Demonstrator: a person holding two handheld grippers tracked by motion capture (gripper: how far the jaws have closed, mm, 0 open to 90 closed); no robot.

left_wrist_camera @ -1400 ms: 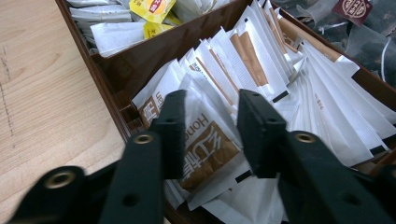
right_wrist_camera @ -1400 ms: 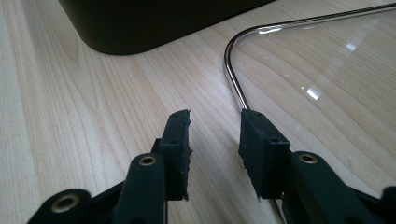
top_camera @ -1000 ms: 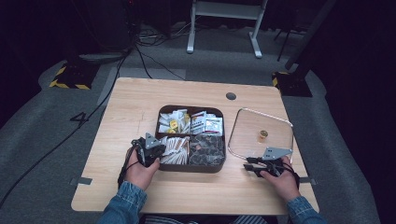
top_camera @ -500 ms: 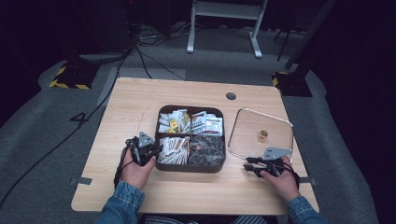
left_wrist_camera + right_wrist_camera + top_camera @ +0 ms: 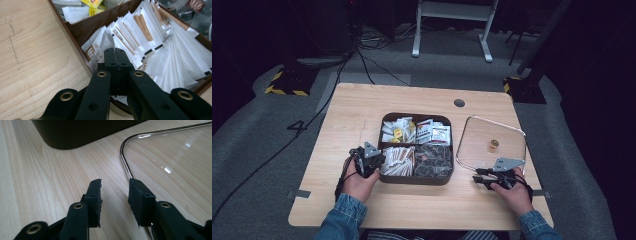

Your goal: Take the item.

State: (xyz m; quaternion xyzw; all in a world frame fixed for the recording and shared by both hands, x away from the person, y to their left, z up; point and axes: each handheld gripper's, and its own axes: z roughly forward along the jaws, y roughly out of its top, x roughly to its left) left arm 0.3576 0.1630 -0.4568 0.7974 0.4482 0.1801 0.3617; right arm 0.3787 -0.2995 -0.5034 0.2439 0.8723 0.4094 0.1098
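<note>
The left gripper [image 5: 116,53] has just been closing its fingers, now clenched on a white packet [image 5: 106,45] in the box's [image 5: 416,178] front-left compartment, mid-surface. The right gripper [image 5: 115,192] rests with fingers released beside the glass lid [image 5: 175,157].

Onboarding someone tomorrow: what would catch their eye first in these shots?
The dark compartment box mid-table, packed with sachets. The left gripper sits at its near-left compartment, jaws having just closed on a white-and-brown sachet. To the right of the box, a glass lid with a metal rim lies flat on the table; the right gripper rests open at its near edge.
</note>
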